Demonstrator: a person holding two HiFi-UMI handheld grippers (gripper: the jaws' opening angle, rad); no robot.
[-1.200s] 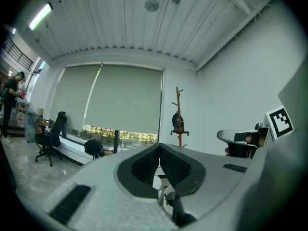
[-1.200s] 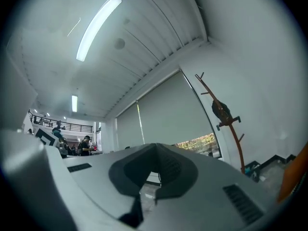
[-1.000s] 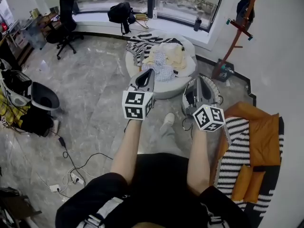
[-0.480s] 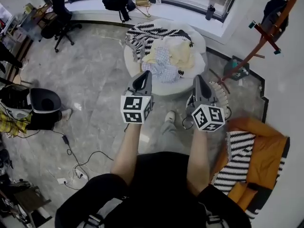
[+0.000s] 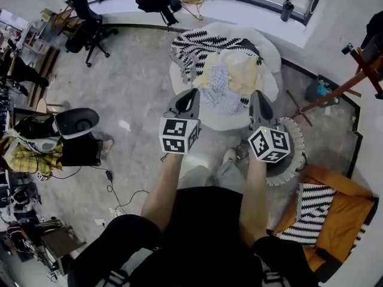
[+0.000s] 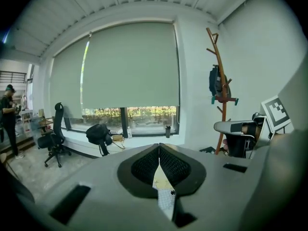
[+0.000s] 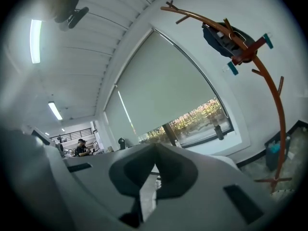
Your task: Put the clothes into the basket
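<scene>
I've walked the rig up to the pile: compared with a second ago, the round white pouf (image 5: 272, 61) has come nearer and now fills the far middle of the head view, with both grippers reaching its near edge. The clothes (image 5: 230, 79) lie heaped on it, a striped piece (image 5: 194, 46) at the far left and a pale yellow one (image 5: 245, 70) on top. None are in the basket (image 5: 301, 151) yet. That basket stands on the floor just right of the pouf, partly hidden behind my right gripper (image 5: 257, 94). The left gripper (image 5: 191, 92) lines up with the checked cloth at the near rim. Both pairs of jaws are pressed together with nothing between them, so I judge I must spread them before taking the first garment
</scene>
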